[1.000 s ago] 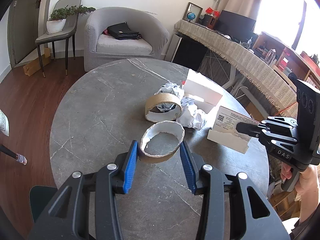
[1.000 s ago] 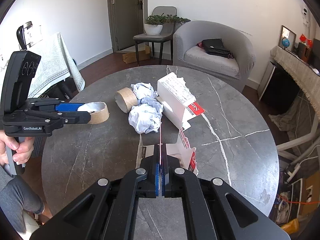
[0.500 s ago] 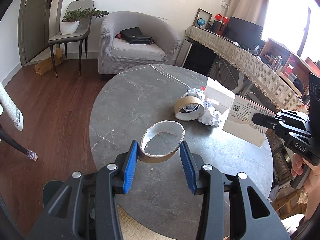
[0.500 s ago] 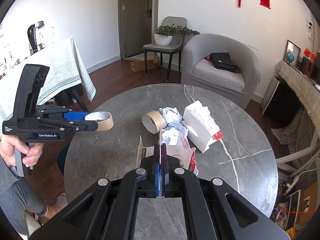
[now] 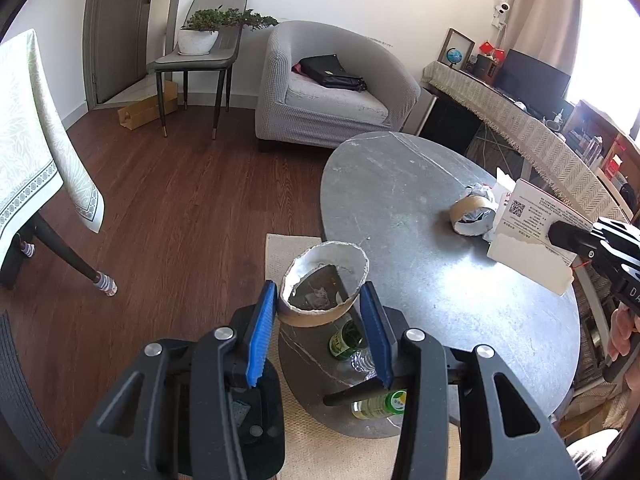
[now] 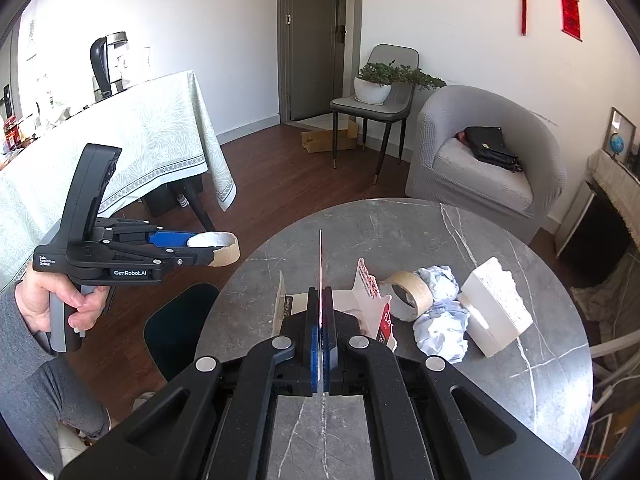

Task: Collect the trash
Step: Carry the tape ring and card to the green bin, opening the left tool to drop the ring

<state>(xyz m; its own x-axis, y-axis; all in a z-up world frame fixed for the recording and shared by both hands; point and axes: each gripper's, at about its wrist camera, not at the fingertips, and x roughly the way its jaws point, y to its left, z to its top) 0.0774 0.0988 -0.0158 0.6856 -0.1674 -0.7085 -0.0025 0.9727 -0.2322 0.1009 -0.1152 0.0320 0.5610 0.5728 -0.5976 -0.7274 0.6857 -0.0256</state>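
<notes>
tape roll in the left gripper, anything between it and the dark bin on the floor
Nothing visible blocks it. The tape roll hangs in the left gripper off the table edge, and the dark bin sits below beside the table. Only open air shows between them.

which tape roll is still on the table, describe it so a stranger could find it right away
On the round grey marble table, look at the trash cluster near its middle. The tape roll stands on edge against the crumpled paper, left of the torn white box. Unlike the other brown cardboard ring, clamped in the left gripper off the table's edge, this one rests on the tabletop.
</notes>
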